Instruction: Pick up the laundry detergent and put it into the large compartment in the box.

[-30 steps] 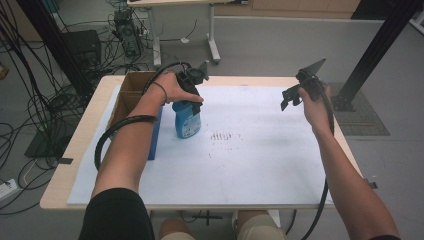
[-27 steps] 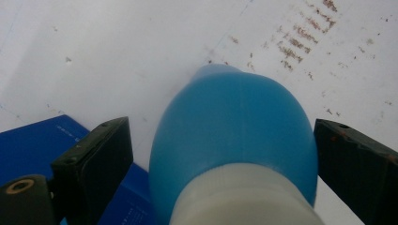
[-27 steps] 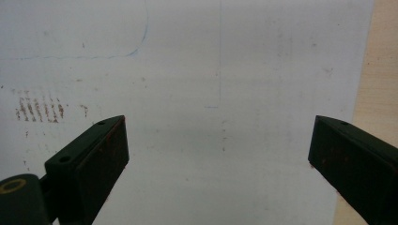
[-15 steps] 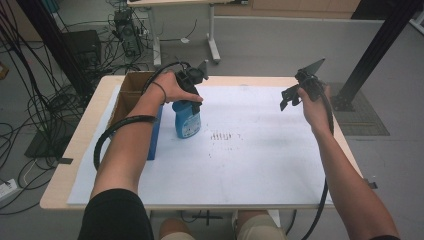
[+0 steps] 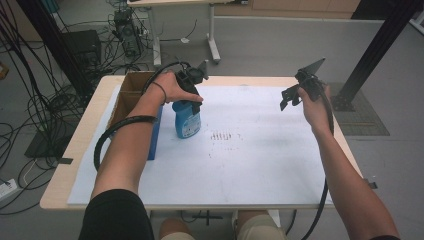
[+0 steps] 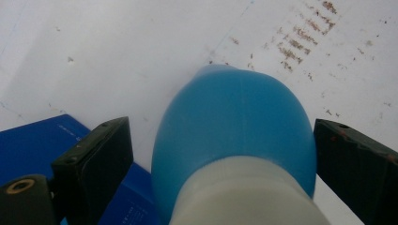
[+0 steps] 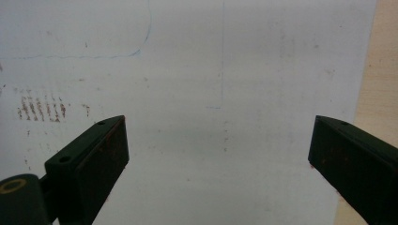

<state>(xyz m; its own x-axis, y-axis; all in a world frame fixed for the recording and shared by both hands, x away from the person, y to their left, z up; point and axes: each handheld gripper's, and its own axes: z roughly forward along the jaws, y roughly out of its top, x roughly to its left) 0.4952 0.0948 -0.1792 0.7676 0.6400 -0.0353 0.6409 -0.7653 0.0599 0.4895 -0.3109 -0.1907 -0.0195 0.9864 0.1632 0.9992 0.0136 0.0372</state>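
The blue bottle (image 5: 187, 119) stands left of centre. The left gripper (image 6: 220, 154) has wide jaws around its top, not squeezing, so closing crooked could tip it. The right gripper (image 7: 218, 154) hangs open.

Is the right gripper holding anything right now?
No. The right gripper has its jaws spread wide apart with nothing between them, just the white sheet below.
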